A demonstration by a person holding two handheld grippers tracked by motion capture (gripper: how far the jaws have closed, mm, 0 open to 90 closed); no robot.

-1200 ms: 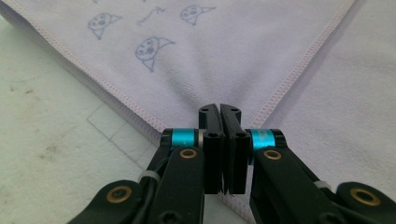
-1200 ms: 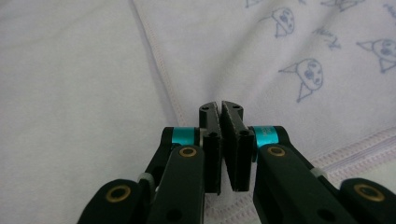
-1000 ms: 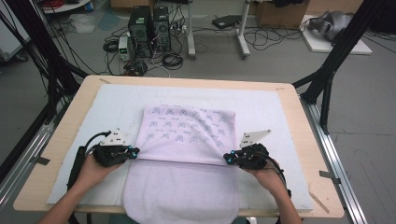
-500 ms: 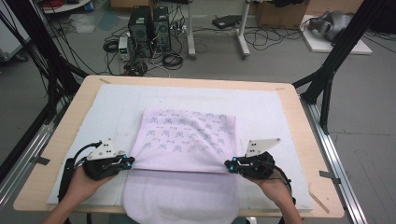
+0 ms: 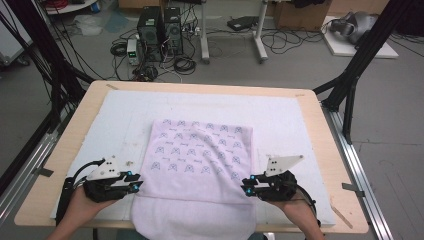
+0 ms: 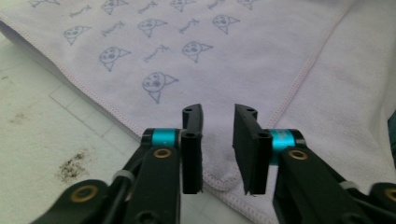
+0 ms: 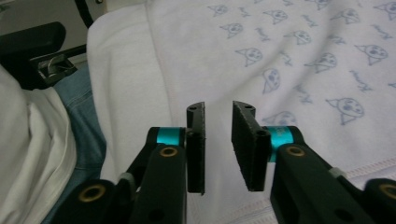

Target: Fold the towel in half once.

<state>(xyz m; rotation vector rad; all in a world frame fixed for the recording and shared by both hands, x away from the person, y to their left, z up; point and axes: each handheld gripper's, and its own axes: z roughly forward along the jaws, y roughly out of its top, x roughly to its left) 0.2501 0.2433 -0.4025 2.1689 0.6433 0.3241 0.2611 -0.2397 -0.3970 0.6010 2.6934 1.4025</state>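
Lying flat between the two tongs, the pale lilac towel (image 5: 200, 165) with its blue printed figures covers the white mat (image 5: 120, 115), its near end hanging over the table (image 5: 320, 120) edge. Left gripper (image 5: 136, 182) sits at the towel's left hem, jaws parted, gripping nothing. Right gripper (image 5: 246, 186) sits at the right hem, jaws likewise parted and empty.
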